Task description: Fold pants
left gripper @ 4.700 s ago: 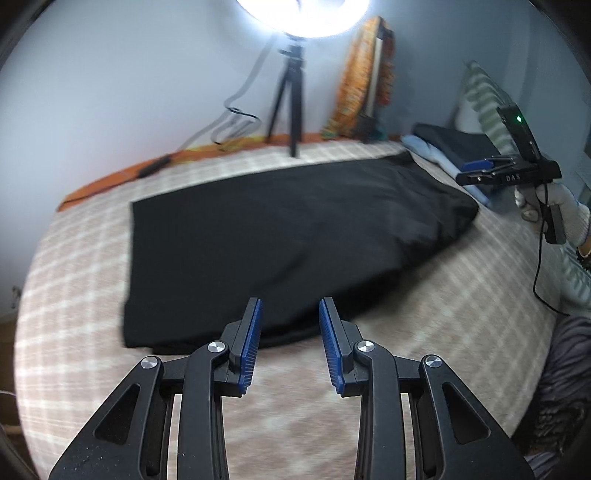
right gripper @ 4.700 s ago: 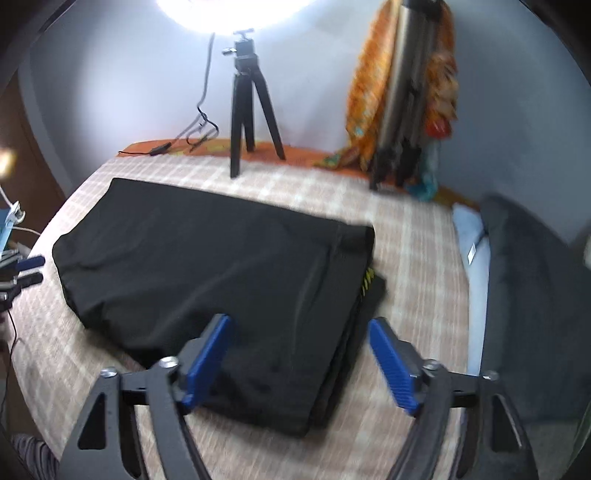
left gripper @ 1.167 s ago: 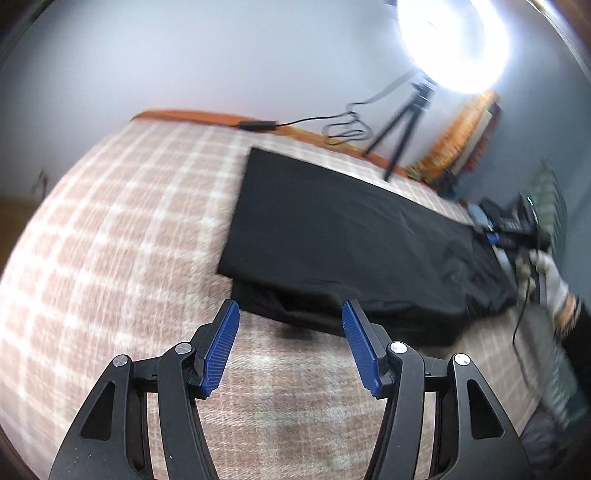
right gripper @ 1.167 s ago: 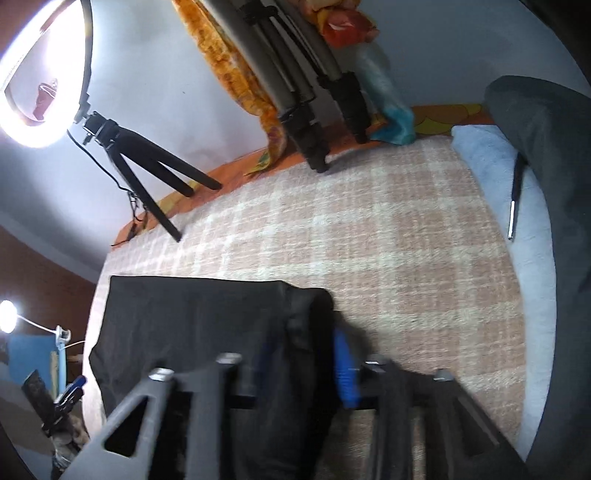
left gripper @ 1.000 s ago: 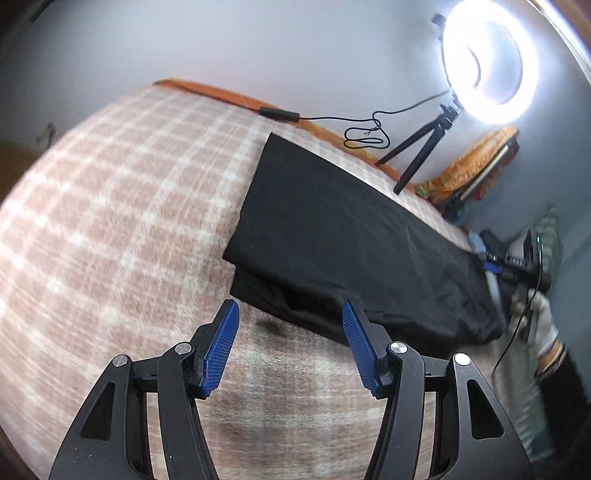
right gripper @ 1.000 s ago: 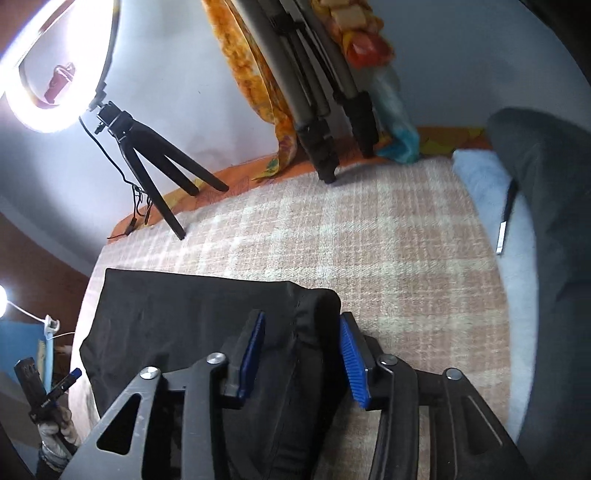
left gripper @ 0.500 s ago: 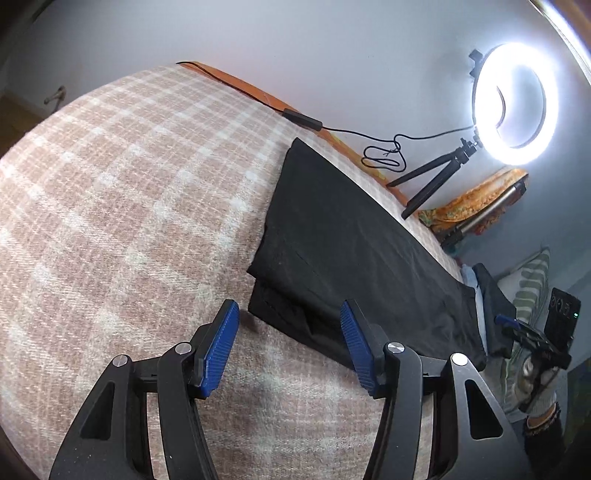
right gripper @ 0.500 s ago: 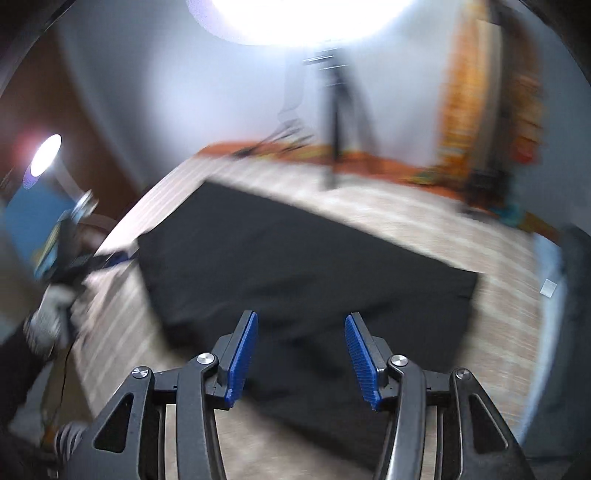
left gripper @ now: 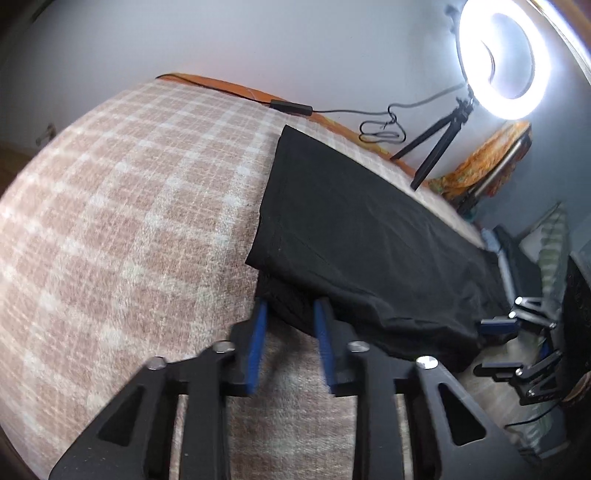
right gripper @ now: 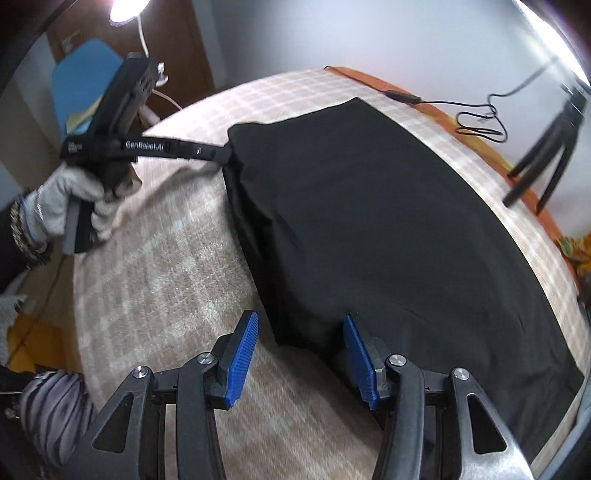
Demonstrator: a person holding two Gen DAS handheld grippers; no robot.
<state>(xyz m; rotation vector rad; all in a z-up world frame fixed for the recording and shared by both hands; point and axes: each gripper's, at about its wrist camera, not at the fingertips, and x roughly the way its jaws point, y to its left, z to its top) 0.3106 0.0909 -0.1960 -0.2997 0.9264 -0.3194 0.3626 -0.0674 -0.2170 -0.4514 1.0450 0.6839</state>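
Bedroom lit by a ring light (left gripper: 503, 61)

A checked beige bedspread (left gripper: 122, 221) covers the bed; pale wall (left gripper: 258, 48) behind, tripod (left gripper: 436, 144) and orange cloth (left gripper: 480, 166) alongside.

Light: we see a bright ring light (left gripper: 504, 61) glowing white, so the wall near it looks washed out | Lamp: a small lamp (right gripper: 125, 8) shines at the top | Blur: the left gripper (left gripper: 290, 343) looks smeared | Edges: both pictures bend round and go dark at the corners
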